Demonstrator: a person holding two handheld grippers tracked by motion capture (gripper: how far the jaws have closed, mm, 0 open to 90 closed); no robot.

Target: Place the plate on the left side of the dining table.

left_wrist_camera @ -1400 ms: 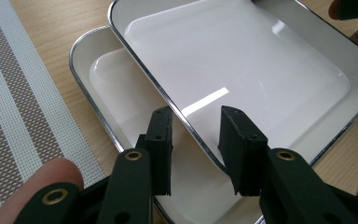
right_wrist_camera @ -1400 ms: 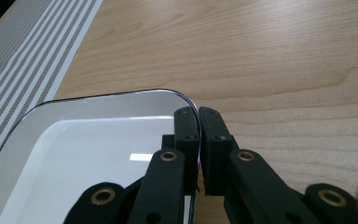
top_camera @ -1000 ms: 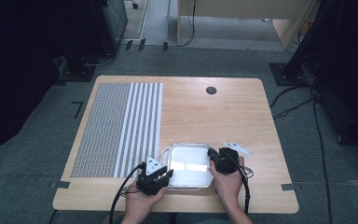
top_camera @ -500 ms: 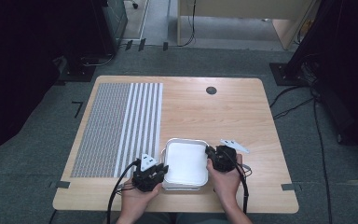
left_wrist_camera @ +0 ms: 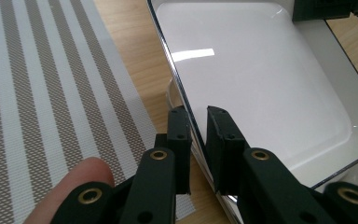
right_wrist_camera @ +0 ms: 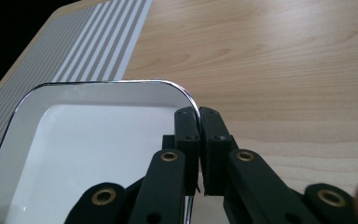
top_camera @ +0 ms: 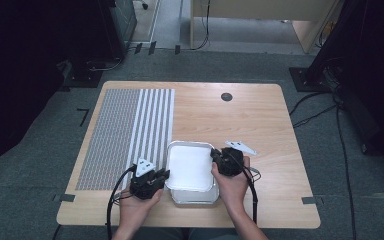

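Observation:
A white rectangular tray (top_camera: 190,165) with a thin dark rim sits near the table's front edge, held from both sides. My left gripper (top_camera: 164,176) clasps its left rim; in the left gripper view the jaws (left_wrist_camera: 198,116) straddle the rim of the tray (left_wrist_camera: 261,84), one inside and one outside. My right gripper (top_camera: 214,159) is shut on the right rim, with the jaws (right_wrist_camera: 198,114) pinching the corner of the tray (right_wrist_camera: 88,140). The edge of a second, silvery tray (top_camera: 195,199) peeks out under the white one at the front.
A grey and white striped placemat (top_camera: 125,130) covers the table's left part, right beside the tray. A small black grommet (top_camera: 226,96) sits in the bare wooden tabletop (top_camera: 250,125) at the back. Cables trail from both grippers toward the front edge.
The white tray has shifted a little left and away from the person, uncovering the silvery tray's front edge. Both grippers moved with it, the left one farther left.

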